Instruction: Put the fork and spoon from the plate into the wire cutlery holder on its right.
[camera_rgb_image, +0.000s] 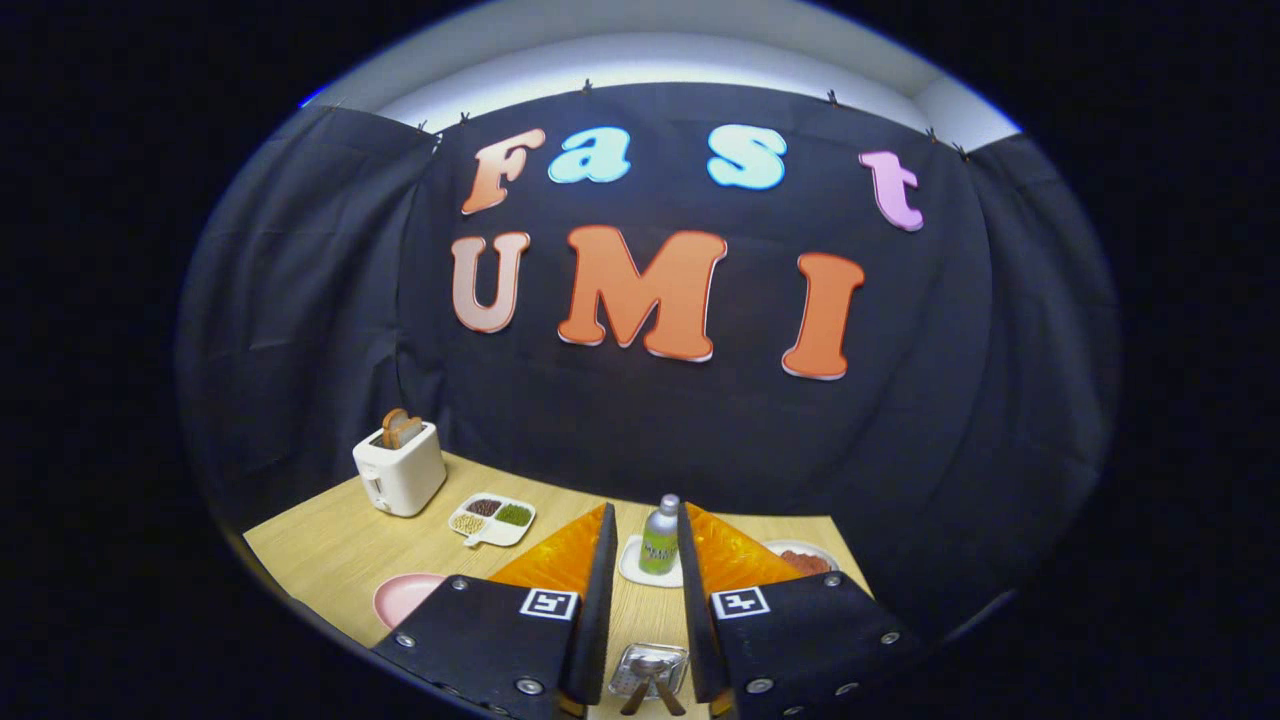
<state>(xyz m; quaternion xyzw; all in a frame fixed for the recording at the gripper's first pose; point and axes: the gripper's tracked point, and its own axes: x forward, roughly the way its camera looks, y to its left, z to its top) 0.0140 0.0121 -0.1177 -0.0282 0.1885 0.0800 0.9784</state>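
Gripper view
Jaws: gripper (645, 560) spread, pinching nothing.
Cutlery: fork and spoon handles (650, 693) cross low between the jaws, on a small clear dish (650, 668) on the desk (330, 545).
Beyond: bottle (659, 535) on white tray.
Left: toaster (400, 465), pink plate (405, 597).

Looks like a mock kitchen set up inside a booth, not a real home. Black cloth (640, 420) hangs as the wall all the way round, clipped along the top, with a pale ceiling above it. Lower left of the frame there's a light wood worktop (330, 545) with breakfast stuff on it: a white toaster (400, 470) with bread sticking out, a divided dish (492, 519) of beans and seeds, a pink plate (405, 597), a small bottle (659, 538).
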